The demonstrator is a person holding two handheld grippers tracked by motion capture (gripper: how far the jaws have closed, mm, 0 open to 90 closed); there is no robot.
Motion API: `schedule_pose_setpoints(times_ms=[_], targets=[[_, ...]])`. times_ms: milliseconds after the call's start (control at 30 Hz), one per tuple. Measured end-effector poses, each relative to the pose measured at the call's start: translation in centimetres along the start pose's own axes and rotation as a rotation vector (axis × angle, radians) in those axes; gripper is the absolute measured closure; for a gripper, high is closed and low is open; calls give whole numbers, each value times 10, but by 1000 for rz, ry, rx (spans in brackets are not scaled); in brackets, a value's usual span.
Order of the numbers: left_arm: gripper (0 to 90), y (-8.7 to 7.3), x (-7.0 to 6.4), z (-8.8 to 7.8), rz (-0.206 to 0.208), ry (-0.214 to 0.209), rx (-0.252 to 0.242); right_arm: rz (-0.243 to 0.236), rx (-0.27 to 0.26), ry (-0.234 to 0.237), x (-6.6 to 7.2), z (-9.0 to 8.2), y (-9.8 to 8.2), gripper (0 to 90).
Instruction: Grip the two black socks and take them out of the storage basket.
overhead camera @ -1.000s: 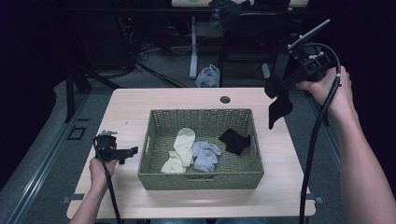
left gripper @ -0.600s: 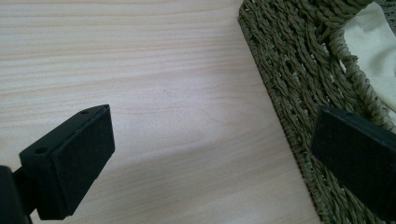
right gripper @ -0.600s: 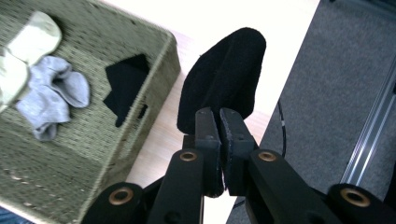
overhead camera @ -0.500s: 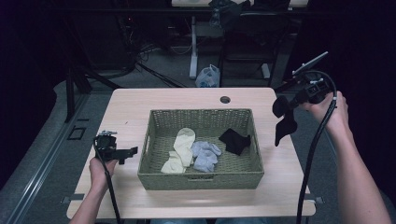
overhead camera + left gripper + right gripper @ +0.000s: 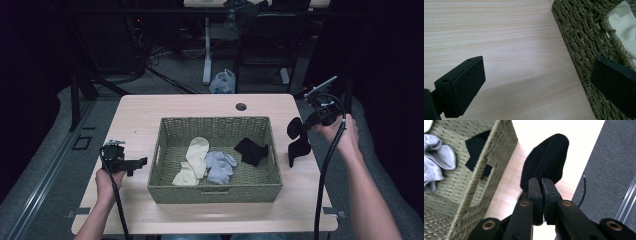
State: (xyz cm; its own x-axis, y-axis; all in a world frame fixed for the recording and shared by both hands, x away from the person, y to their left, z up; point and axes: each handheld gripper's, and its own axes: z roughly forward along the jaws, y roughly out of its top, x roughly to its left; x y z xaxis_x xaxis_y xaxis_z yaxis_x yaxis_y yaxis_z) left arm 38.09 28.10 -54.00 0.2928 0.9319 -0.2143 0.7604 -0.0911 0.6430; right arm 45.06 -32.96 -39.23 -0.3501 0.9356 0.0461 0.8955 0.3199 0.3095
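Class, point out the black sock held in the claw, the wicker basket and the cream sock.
black sock [image 5: 298,142], high view, on its hanging middle.
wicker basket [image 5: 215,193], high view, on its front wall.
cream sock [image 5: 196,151], high view, on its upper half.

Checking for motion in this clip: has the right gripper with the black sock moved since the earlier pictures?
Yes. The right gripper, shut on the black sock, has come down toward the table, right of the basket.
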Motion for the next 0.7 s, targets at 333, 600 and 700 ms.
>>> schedule_pose_setpoints(times_ms=[333,600,700], targets=[[3,0,0,0,0,1,0,22,51,13,0,43,-8,872],[3,0,0,0,0,1,0,50,82,22,-2,74,-15,871],[3,0,0,0,-1,1,1,64,92,21,-3,83,-18,869]])
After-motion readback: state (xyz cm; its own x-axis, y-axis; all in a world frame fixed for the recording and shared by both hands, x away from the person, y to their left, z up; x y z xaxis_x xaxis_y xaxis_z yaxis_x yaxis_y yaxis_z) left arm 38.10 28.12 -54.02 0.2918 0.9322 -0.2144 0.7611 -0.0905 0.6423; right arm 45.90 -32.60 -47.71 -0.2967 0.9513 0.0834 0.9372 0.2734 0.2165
